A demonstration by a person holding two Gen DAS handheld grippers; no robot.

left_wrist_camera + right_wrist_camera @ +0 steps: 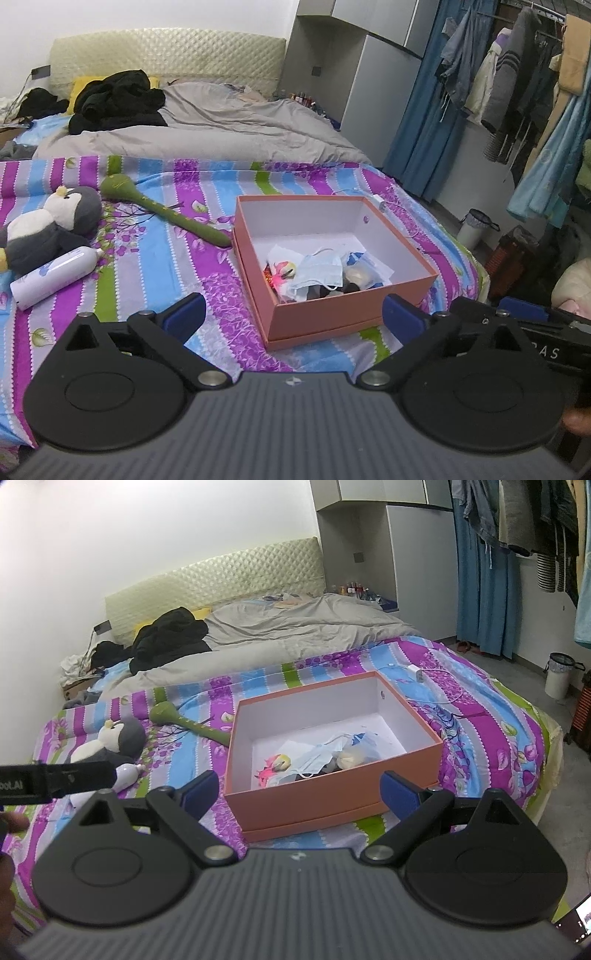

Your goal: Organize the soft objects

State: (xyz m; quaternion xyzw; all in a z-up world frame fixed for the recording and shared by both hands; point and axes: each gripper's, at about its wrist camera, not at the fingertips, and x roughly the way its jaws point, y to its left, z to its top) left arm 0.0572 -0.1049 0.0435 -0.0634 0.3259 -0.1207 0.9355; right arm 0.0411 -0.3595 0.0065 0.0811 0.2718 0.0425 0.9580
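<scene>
Left tongs (293, 314) spread wide, empty, above striped bed sheet (177, 295). Pink box (332, 314) ahead holds face mask (319, 271). Left of it: green plush (166, 210), penguin plush (48, 229), white bottle (55, 277).

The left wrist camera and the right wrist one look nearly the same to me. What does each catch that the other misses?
Only the left view shows the whole white bottle and the hanging clothes in full. Only the right view shows the white charger clearly and a phone screen at the corner. Both show the orange box, penguin plush, green toy and open grippers.
</scene>
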